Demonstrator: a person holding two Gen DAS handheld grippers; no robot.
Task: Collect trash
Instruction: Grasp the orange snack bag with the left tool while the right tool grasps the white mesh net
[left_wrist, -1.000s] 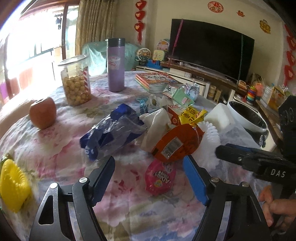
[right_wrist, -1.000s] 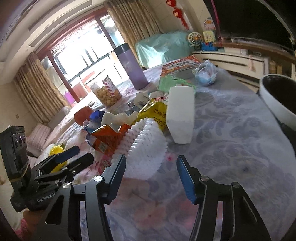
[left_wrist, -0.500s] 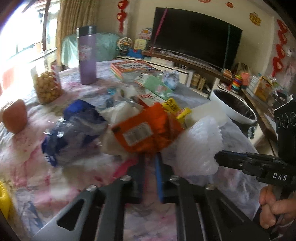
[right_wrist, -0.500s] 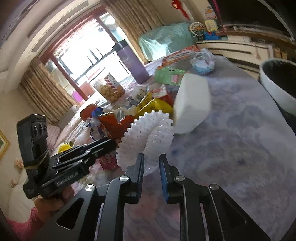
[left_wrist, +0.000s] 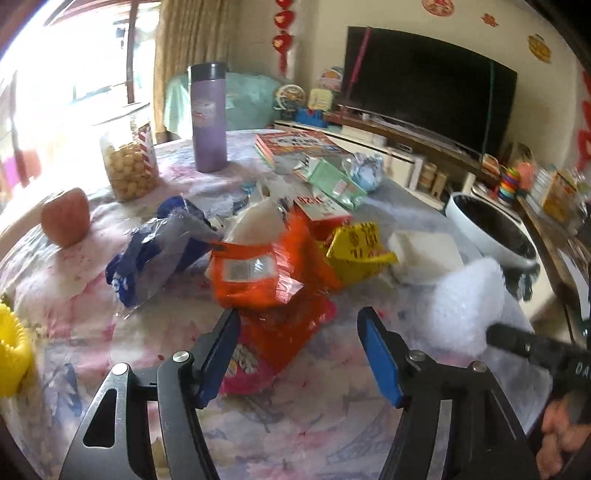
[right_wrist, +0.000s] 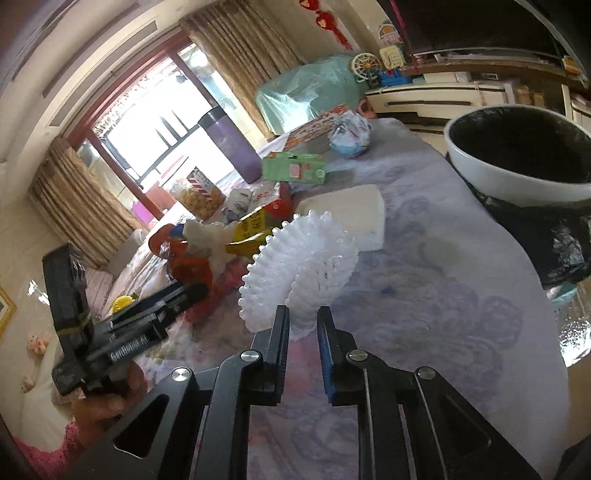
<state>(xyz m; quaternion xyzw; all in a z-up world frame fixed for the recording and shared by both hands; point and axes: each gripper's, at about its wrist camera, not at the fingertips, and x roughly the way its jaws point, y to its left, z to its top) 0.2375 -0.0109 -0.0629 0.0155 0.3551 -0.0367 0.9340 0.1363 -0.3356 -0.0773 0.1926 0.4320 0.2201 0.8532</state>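
White foam net (right_wrist: 303, 258) between right gripper's (right_wrist: 303, 325) narrow, opening jaws; left gripper (left_wrist: 299, 347) spreading wide, angled down over orange wrapper (left_wrist: 255, 275).

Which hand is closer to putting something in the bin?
Right. The right gripper has the white foam net between its narrow, slightly opening jaws, with the bin just ahead. The left gripper, jaws opening around the orange wrapper, is farther from the bin.

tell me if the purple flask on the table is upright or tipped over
Upright: the purple flask stands on its base on the table, dark cap on top.
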